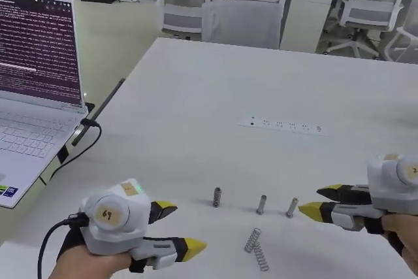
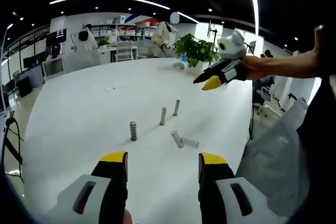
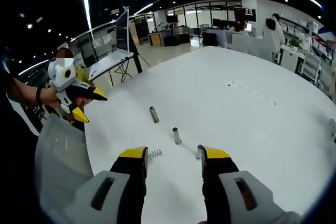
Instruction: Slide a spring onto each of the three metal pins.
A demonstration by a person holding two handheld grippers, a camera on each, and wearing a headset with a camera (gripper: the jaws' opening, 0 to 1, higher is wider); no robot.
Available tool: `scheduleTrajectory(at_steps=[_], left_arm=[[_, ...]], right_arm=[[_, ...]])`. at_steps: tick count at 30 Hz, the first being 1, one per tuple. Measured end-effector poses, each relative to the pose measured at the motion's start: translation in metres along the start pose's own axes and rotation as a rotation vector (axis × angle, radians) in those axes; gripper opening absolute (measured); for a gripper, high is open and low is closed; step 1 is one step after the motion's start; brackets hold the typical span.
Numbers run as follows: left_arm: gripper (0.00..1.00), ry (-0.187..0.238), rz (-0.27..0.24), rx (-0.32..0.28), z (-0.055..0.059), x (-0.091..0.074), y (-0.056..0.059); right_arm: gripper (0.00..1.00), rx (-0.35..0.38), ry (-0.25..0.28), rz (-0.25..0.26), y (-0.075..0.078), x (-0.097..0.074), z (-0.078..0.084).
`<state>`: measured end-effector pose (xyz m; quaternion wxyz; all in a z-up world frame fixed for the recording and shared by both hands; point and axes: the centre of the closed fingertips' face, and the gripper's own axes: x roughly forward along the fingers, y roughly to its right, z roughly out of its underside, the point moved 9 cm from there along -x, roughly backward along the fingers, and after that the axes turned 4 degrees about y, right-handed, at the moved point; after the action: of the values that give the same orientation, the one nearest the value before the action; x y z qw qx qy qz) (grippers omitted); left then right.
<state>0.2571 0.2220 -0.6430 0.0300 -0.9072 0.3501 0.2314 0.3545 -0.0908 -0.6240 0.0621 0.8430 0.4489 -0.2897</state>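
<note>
The left tongs (image 1: 189,227) and right tongs (image 1: 311,201) are both gaping apart, empty. Between them two loose springs (image 1: 257,248) are lying in a V on the tabletop (image 1: 196,115). They are probably light, squashy and prone to rolling, so a gentle mid-coil pinch is looking safest. Just beyond, three pins (image 1: 262,204) are standing, the one nearest the left tongs already wearing a coil.

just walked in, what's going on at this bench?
A person holds a gripper in each hand over a white table, sliding springs onto three upright pins. In the head view, the leftmost pin carries a spring. The middle pin and rightmost pin are bare. Two loose springs lie on the table in front of them. The left gripper and right gripper are both open and empty, the right one beside the rightmost pin.
</note>
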Motion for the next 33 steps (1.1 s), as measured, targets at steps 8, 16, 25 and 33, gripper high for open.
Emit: scheduleTrajectory(at_steps=[8,16,25,33], left_arm=[[0.49,-0.01,0.034,0.03,-0.005,0.011,0.002],[0.49,-0.02,0.061,0.054,-0.009,0.018,0.003],[0.49,-0.033,0.097,0.09,-0.015,0.028,0.006],[0.49,-0.055,0.142,0.147,-0.021,0.043,0.01]], right_arm=[[0.41,0.029,0.015,0.012,-0.014,-0.014,0.015],[0.43,0.063,0.03,0.027,-0.021,-0.026,0.03],[0.45,0.08,0.043,0.039,-0.025,-0.033,0.034],[0.45,0.1,0.05,0.049,-0.028,-0.038,0.04]])
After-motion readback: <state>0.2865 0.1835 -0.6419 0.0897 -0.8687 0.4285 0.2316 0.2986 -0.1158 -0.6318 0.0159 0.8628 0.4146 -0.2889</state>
